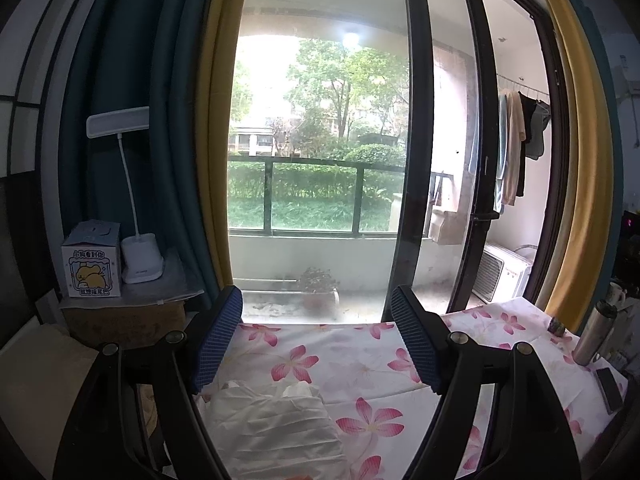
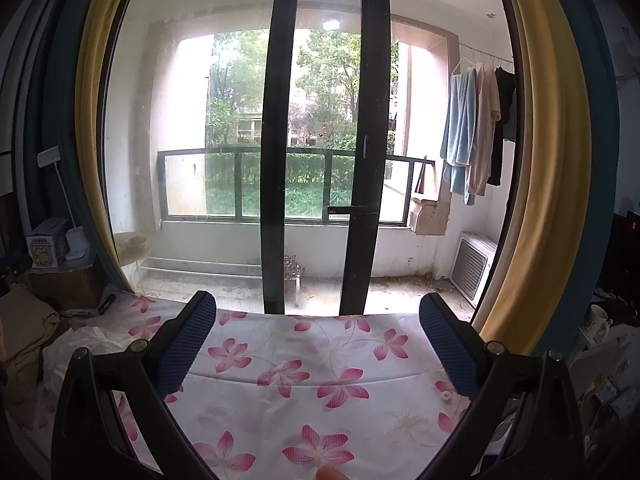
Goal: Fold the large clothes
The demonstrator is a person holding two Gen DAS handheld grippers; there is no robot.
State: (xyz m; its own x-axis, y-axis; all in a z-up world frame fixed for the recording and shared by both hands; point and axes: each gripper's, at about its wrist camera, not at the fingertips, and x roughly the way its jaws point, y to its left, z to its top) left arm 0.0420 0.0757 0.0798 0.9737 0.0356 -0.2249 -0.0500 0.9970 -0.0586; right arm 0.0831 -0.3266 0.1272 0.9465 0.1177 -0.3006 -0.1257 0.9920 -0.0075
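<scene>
A white crumpled garment [image 1: 276,424] lies on the flowered sheet [image 1: 360,360] near the bottom of the left wrist view. My left gripper [image 1: 316,320] hovers above the sheet, open, its blue pads wide apart with nothing between them. The garment lies below and just behind its left finger. In the right wrist view the same white garment [image 2: 84,348] lies at the far left. My right gripper [image 2: 318,320] is open over bare flowered sheet [image 2: 304,400], holding nothing. A fingertip [image 2: 330,472] shows at the bottom edge.
A glass balcony door [image 2: 316,160] stands straight ahead, with yellow and blue curtains at both sides. Left are a desk lamp [image 1: 138,256] and a printed box [image 1: 92,264] on a stand. Right are a metal bottle [image 1: 594,332], a phone [image 1: 610,388] and a mug [image 2: 598,320].
</scene>
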